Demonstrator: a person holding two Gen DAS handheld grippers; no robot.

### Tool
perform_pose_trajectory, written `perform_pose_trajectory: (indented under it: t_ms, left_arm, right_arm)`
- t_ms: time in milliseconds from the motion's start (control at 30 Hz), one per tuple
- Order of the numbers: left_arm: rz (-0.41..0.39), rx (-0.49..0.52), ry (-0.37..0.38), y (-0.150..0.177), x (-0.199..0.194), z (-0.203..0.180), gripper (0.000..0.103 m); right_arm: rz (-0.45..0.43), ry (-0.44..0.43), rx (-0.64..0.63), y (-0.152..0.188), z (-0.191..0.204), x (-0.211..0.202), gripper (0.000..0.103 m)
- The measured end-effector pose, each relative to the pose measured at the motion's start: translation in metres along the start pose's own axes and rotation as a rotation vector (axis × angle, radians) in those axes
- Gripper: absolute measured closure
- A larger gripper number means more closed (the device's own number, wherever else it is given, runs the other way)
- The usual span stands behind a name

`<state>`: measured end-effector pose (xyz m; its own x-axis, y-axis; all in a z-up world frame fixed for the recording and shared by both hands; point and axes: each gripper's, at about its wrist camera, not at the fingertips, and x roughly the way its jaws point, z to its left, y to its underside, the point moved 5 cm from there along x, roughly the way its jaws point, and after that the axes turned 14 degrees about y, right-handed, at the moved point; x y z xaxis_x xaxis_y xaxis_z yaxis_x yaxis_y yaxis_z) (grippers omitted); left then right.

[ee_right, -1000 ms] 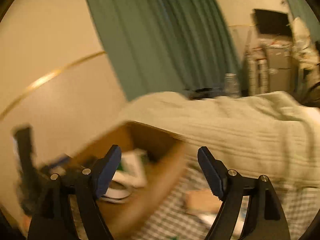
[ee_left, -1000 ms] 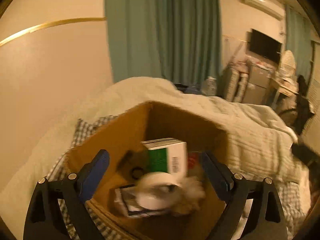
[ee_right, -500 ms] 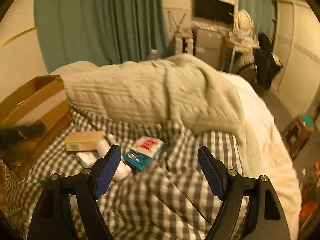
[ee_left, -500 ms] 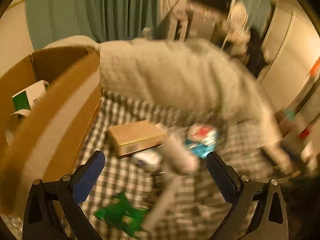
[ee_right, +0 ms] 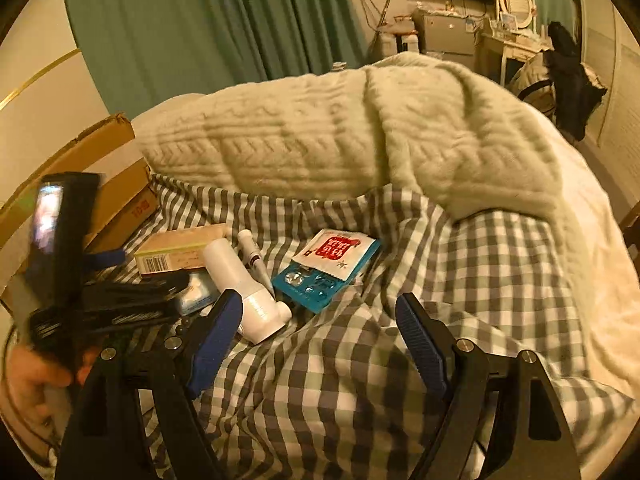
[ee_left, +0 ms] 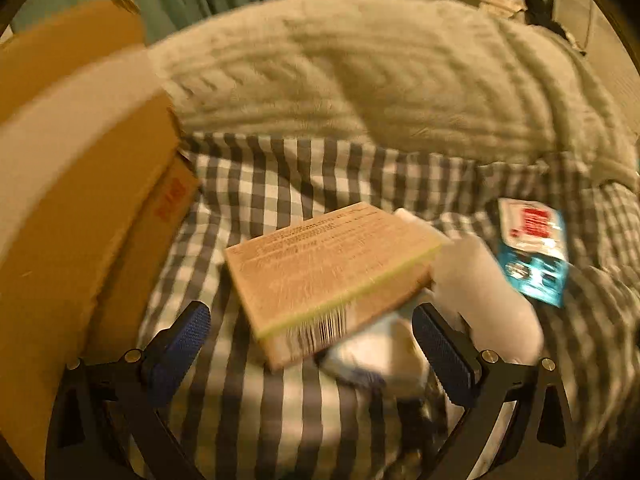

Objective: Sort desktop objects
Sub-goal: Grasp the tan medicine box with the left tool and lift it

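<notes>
A flat tan box with a barcode (ee_left: pixel 332 272) (ee_right: pixel 180 252) lies on the checked sheet, just beyond my open, empty left gripper (ee_left: pixel 310 350), which also shows in the right wrist view (ee_right: pixel 104 300). A white bottle (ee_left: pixel 484 292) (ee_right: pixel 248 284) lies to its right, over a pale packet (ee_left: pixel 376 360) (ee_right: pixel 196 294). A blue and red sachet (ee_left: pixel 532 252) (ee_right: pixel 328 264) lies further right. A white pen (ee_right: pixel 252 258) lies between bottle and sachet. My right gripper (ee_right: pixel 318 344) is open and empty above bare sheet, near the bottle's base.
An open cardboard box (ee_left: pixel 80 208) (ee_right: pixel 92 184) stands at the left on the bed. A cream knitted blanket (ee_left: pixel 360 72) (ee_right: pixel 360 136) is heaped behind the objects. Curtains and furniture (ee_right: pixel 460 32) are beyond the bed.
Both grippers swung right, away from the cardboard box holding a tape roll and green box. The left one has dropped close to the tan box. Both stay open.
</notes>
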<state>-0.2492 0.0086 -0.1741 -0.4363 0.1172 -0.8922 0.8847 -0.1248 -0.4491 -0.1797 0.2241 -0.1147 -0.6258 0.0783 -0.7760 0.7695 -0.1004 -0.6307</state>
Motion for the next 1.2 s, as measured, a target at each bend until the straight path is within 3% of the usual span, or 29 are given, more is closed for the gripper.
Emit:
perform_pose_trajectory:
  t_ms: [167, 300, 433, 600, 767, 833, 900, 1033, 1067, 1200]
  left_arm:
    - [0.078, -0.171, 0.181, -0.010, 0.025, 0.020, 0.000]
    - [0.125, -0.236, 0.284, -0.019, 0.036, 0.032, 0.000]
    - [0.127, -0.163, 0.254, -0.019, 0.042, 0.024, 0.000]
    - [0.151, -0.041, 0.232, -0.009, 0.047, 0.003, 0.000]
    - [0.129, 0.016, 0.246, -0.003, 0.041, -0.010, 0.020]
    - [0.123, 0.011, 0.268, 0.000, 0.040, -0.008, 0.027]
    - [0.120, 0.011, 0.269, 0.000, 0.037, -0.006, 0.028]
    - [0.108, 0.031, 0.256, -0.004, 0.029, -0.012, 0.034]
    - [0.103, 0.038, 0.250, -0.002, 0.026, -0.013, 0.035]
    - [0.077, 0.061, 0.225, -0.002, 0.006, -0.028, 0.040]
  right_arm:
    - [-0.007, -0.002, 0.007, -0.002, -0.003, 0.000, 0.024]
    - [0.013, -0.007, -0.056, -0.014, 0.004, 0.011, 0.024]
    - [0.005, -0.021, -0.209, -0.038, 0.019, 0.026, 0.024]
    - [0.072, -0.044, -0.375, -0.039, 0.036, 0.058, 0.024]
    - [0.146, -0.011, -0.416, -0.030, 0.041, 0.092, 0.025]
    - [0.165, -0.012, -0.405, -0.027, 0.038, 0.098, 0.031]
    - [0.182, -0.013, -0.394, -0.023, 0.035, 0.103, 0.057]
    - [0.181, 0.016, -0.406, -0.017, 0.035, 0.105, 0.080]
    - [0.173, 0.027, -0.413, -0.015, 0.036, 0.104, 0.092]
    - [0.157, 0.032, -0.403, -0.011, 0.033, 0.100, 0.098]
